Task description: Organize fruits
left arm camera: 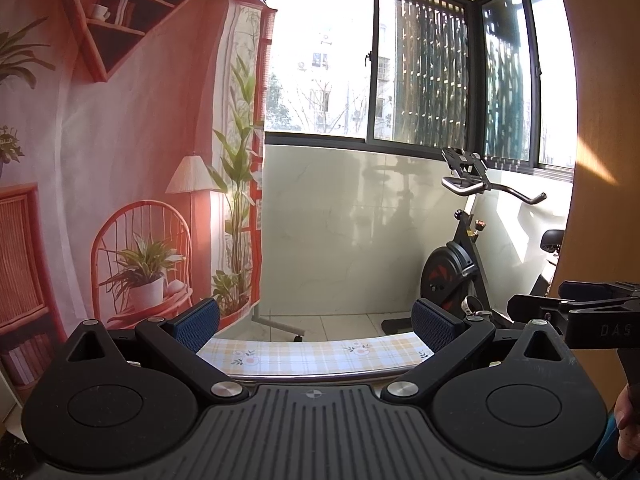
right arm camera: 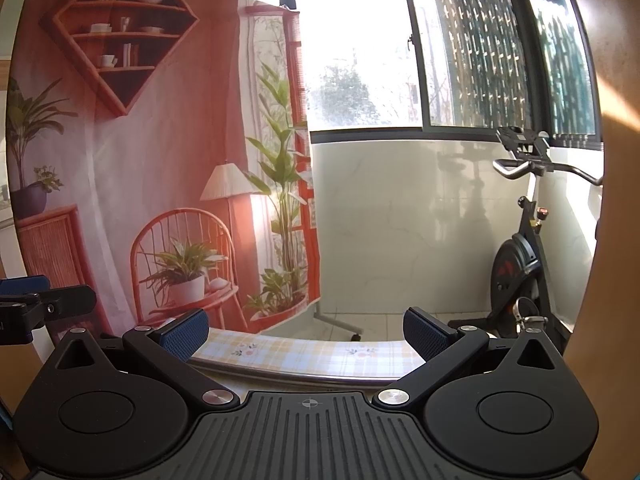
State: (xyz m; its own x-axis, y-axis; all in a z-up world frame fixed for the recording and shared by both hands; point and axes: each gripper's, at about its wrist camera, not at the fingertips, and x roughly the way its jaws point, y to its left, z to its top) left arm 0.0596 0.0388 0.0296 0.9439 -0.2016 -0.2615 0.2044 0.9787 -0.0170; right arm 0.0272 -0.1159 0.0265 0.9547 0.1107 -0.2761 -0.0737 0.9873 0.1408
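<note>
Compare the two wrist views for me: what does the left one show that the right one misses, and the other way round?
Only the left wrist view shows the right gripper at its right edge, a hand and the bike's saddle. Only the right wrist view shows the left gripper at its left edge. Both show open fingers, the checked tablecloth, printed backdrop, exercise bike and window. No fruit appears.

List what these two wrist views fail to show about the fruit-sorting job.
- Fruit: none in either view; both cameras aim over the table edge at the room.
- Table: only a checked strip shows; the rest is hidden behind the open left gripper and the open right gripper.
- Exercise bike: its rear is cut off by a wooden panel.
</note>
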